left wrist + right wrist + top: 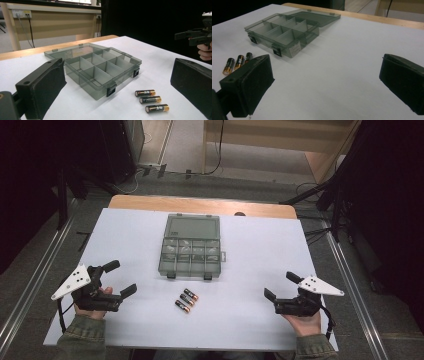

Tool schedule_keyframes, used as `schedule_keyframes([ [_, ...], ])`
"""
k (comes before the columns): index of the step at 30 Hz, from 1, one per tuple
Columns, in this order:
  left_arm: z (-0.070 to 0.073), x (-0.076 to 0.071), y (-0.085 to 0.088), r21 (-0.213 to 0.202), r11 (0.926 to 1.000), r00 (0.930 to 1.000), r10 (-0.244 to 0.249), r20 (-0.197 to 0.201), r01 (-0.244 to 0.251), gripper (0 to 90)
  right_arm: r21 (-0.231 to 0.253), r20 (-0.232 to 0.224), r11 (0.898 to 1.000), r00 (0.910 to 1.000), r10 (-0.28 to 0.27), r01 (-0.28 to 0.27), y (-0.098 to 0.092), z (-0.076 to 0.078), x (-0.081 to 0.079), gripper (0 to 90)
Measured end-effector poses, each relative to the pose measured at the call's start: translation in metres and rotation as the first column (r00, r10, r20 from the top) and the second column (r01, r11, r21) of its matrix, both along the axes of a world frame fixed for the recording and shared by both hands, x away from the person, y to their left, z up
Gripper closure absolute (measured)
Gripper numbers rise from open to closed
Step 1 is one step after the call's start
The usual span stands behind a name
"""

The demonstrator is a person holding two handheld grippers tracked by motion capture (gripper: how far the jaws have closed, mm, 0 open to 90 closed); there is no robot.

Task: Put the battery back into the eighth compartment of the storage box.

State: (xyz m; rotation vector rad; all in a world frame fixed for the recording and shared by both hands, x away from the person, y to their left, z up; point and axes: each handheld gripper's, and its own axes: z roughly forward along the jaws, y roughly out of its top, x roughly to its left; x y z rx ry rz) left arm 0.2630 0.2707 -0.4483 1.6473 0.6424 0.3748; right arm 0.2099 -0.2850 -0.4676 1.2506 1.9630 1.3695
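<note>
A smoky grey plastic organizer box (191, 252) (100, 71) (283, 31) lies open mid-table, lid folded flat behind it, its several compartments empty. Three black-and-copper batteries (186, 300) (151, 100) (236, 62) lie side by side on the white table just in front of the box. My left gripper (120, 277) (117, 90) rests open at the front left, nothing between its jaws. At the front right my right gripper (282, 285) (325, 82) is open too and holds nothing. In the left gripper view, the right gripper (191, 37) shows far off.
The white table top (260, 250) has a wooden strip (200, 206) along its far edge. Dark stands and cables sit on the floor around it. A wooden desk (50, 22) stands beyond the table.
</note>
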Motion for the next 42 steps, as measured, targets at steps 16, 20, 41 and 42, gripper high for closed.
schedule_keyframes([
  [16,0.0,-0.001,0.0,-0.001,1.0,1.0,-0.004,0.003,0.004,0.0,-0.062,-0.086,0.987,0.9864,0.14,-0.146,0.046,0.011,0.021,0.0],
  [20,0.001,-0.001,0.0,-0.003,1.0,1.0,-0.006,0.004,0.006,0.0,-0.056,-0.094,0.985,0.9828,0.159,-0.164,0.054,0.013,0.026,0.0],
  [41,0.0,-0.001,0.0,-0.006,0.9999,0.9999,-0.01,0.003,0.01,0.0,-0.108,-0.205,0.949,0.9408,0.27,-0.296,0.109,0.013,0.051,0.0],
  [42,0.001,-0.001,0.0,-0.01,0.9999,1.0,-0.008,0.004,0.008,0.0,-0.122,-0.222,0.943,0.9347,0.278,-0.309,0.117,0.013,0.055,0.0],
])
